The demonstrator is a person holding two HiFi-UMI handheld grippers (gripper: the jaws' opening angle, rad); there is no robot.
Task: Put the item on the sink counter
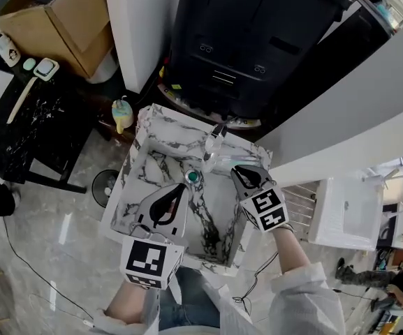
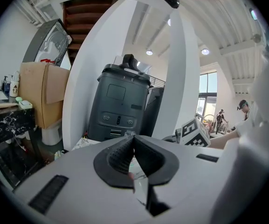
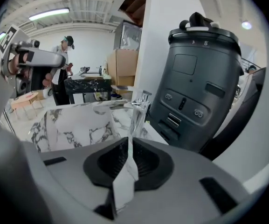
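Sink: white, grey-veined marble basin [image 1: 140, 132], mid head view. Green drain plug [image 1: 193, 177] in the bottom, shiny tap [image 1: 215, 139] upright at far rim.
Item: can't tell for sure which it is. Small yellowish bottle [image 1: 122, 114] w/ pastel cap stands just beside sink's far-left corner, off the counter. What it rests on is unclear.
L gripper [image 1: 183, 188]: over basin's near-left part, tips toward drain plug. Jaws together, nothing between the pads.
R gripper [image 1: 235, 170]: over basin's right side, tips near tap base. Jaws all but together, only a thin slit w/ nothing in it. In R gripper view the tap lines up beyond the slit.
Marker cubes: one per gripper, L cube [image 1: 151, 262] and R cube [image 1: 268, 209]. B/w square patterns, no letters.
Writing: black machine [image 1: 257, 40] behind sink has small pale digits on its lid, one looks like "8", rest too small. Bottle label unreadable.
Machine front: paired round buttons and a slotted panel, seen in both gripper views.
Surroundings: cardboard box [image 1: 54, 19] far left. Black marble-top table [image 1: 19, 135] below it w/ small items. White pillar [image 1: 142, 19] between box and machine.
People: wearer's pale sleeve [image 1: 306, 295] at bottom. Person in cap [image 3: 62, 80] stands by the black table in R gripper view.
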